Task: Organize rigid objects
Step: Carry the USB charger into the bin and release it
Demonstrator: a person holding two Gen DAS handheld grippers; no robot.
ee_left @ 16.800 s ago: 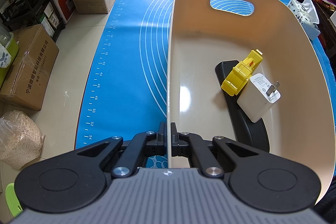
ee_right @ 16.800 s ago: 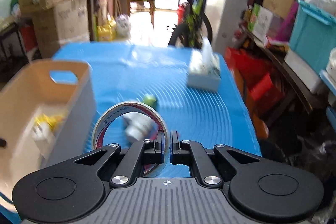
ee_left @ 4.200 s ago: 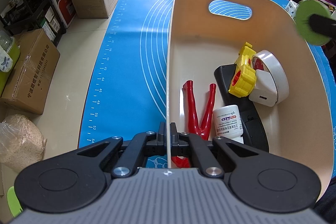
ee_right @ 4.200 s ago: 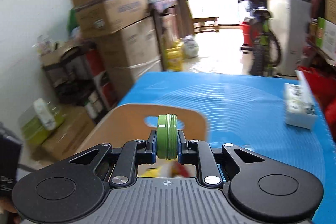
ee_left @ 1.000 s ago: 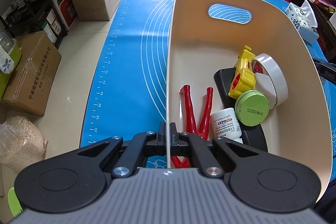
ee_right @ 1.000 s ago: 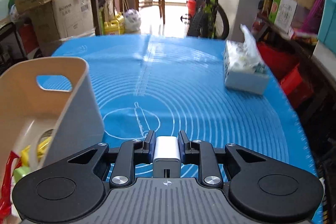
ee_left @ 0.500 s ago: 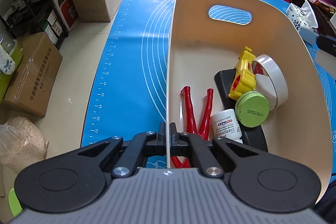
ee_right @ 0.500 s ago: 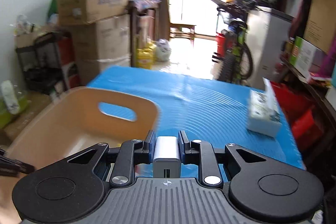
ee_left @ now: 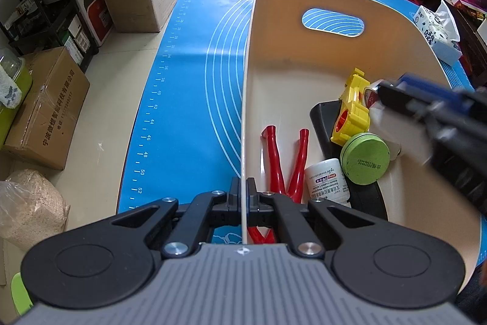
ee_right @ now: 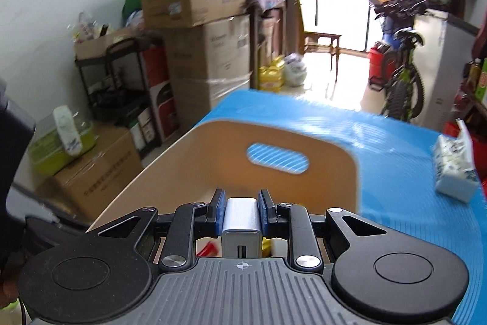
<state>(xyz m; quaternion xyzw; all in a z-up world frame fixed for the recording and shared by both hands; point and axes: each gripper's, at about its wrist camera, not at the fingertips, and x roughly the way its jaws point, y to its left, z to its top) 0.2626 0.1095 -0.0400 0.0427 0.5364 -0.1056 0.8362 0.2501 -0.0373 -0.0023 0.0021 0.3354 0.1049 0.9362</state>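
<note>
Left tool (ee_left: 243, 193) pinches smooth beige basket (ee_left: 247, 81); right tool (ee_right: 241, 210) clamps boxy white charger (ee_right: 241, 221).

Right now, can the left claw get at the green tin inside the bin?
Probably not. The left claw is shut on the bin wall, so it must let go first. The right claw, holding a charger, also hangs over the green tin.

Bright window glare, motion blur
</note>
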